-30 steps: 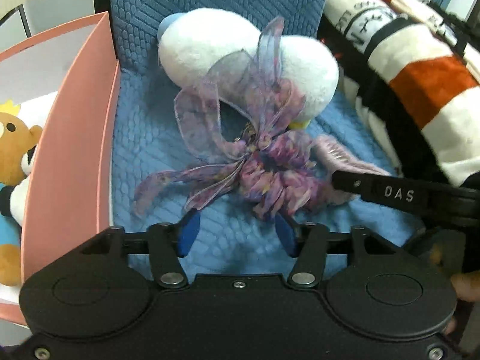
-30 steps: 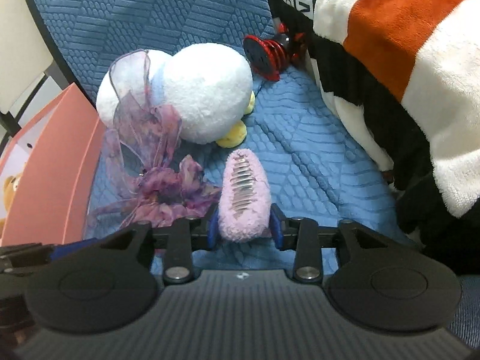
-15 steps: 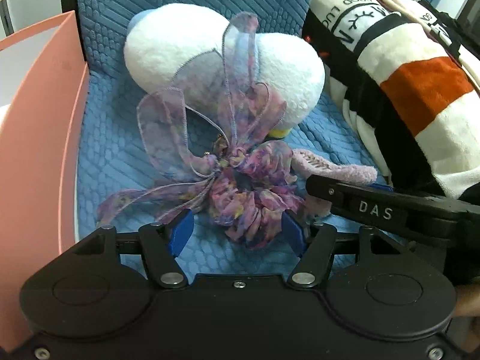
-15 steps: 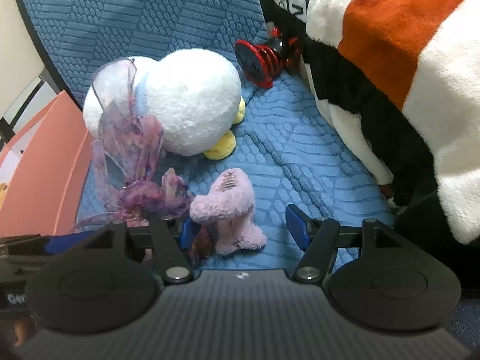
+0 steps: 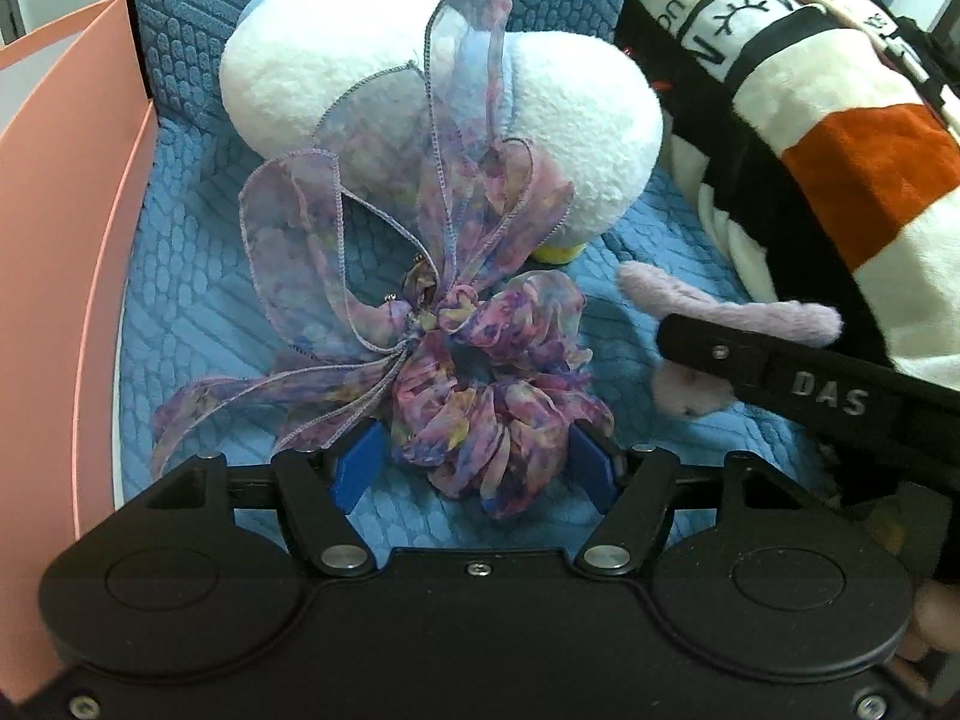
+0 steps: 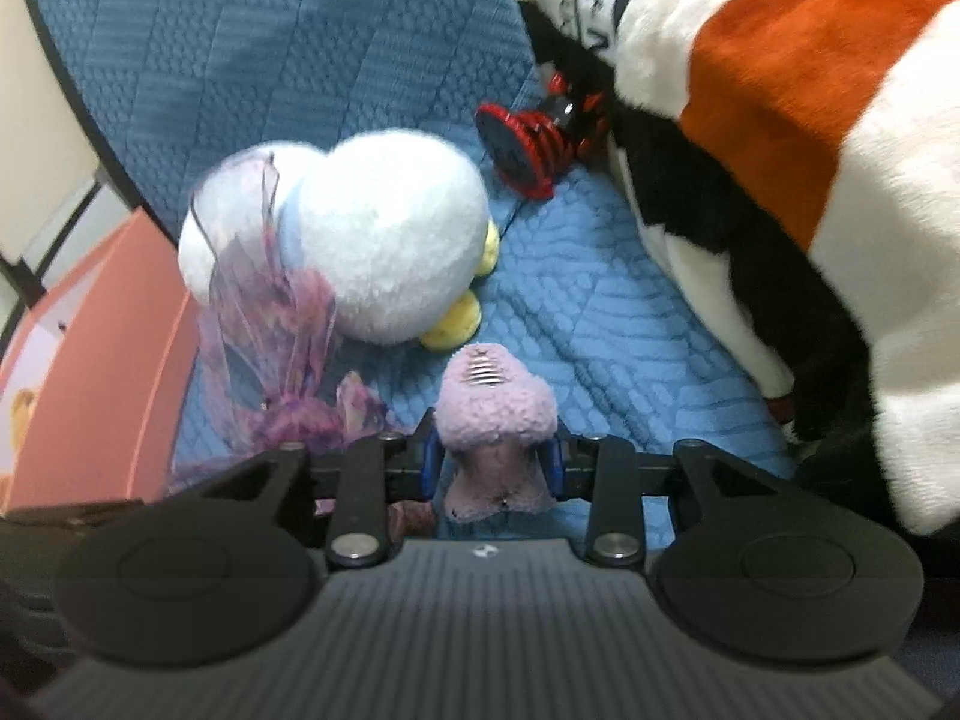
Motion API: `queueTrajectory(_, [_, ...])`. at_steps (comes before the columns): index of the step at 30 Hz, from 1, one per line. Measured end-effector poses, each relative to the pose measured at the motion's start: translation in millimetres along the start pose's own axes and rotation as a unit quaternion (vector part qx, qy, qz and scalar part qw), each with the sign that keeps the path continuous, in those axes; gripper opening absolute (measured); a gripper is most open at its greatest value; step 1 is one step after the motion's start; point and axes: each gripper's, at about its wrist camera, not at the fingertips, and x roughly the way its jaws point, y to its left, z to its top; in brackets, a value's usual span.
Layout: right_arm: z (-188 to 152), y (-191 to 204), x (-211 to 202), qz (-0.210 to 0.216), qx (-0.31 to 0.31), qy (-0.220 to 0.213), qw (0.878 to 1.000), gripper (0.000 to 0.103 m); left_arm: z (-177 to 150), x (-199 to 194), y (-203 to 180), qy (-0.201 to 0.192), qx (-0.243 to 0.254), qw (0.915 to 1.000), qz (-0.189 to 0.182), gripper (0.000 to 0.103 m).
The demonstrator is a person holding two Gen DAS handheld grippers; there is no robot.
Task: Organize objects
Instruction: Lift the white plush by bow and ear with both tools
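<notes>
A purple floral scrunchie with long ribbon loops (image 5: 474, 360) lies on the blue quilted seat (image 5: 198, 300). My left gripper (image 5: 474, 465) is open, its blue fingers on either side of the scrunchie's ruffled ring. My right gripper (image 6: 491, 459) is shut on a fuzzy pink hair claw clip (image 6: 492, 420), which also shows in the left wrist view (image 5: 750, 318). A white plush duck (image 5: 558, 114) with yellow feet lies just behind the scrunchie and also shows in the right wrist view (image 6: 390, 228).
A pink box (image 5: 66, 276) stands at the left edge of the seat, with a bear toy inside (image 6: 21, 414). A red and black hair clip (image 6: 528, 138) lies at the back. A white, orange and black fleece blanket (image 6: 780, 96) fills the right side.
My right gripper opened half a second ago and has closed on the pink clip again. My left gripper moved forward until its fingers straddle the scrunchie.
</notes>
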Motion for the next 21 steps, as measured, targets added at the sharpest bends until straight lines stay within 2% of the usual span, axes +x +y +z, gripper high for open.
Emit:
queueTrajectory(7, [2.7,-14.4,1.9,-0.019,0.04,0.006,0.999,0.036,5.4,15.7,-9.3,0.01,-0.008,0.9996,0.023,0.065])
queueTrajectory(11, [2.2,-11.8,5.7,-0.025,0.032,0.012,0.999,0.036,8.9,19.8,-13.0,0.011,-0.016,0.9991,0.036,0.062])
queueTrajectory(16, [3.4,-15.3,10.4,-0.015,0.044,0.027,0.999,0.036,14.6,22.6,-20.2,0.006,-0.009,0.9971,0.075,0.042])
queueTrajectory(18, [3.0,-15.0,9.7,-0.013,0.042,0.028,0.999,0.036,14.9,21.4,-20.6,0.003,-0.009,0.9971,0.076,0.025])
queueTrajectory(21, [2.0,-12.1,9.2,-0.015,0.031,0.029,0.999,0.036,16.9,19.2,-18.8,0.004,-0.017,0.9974,0.069,0.017])
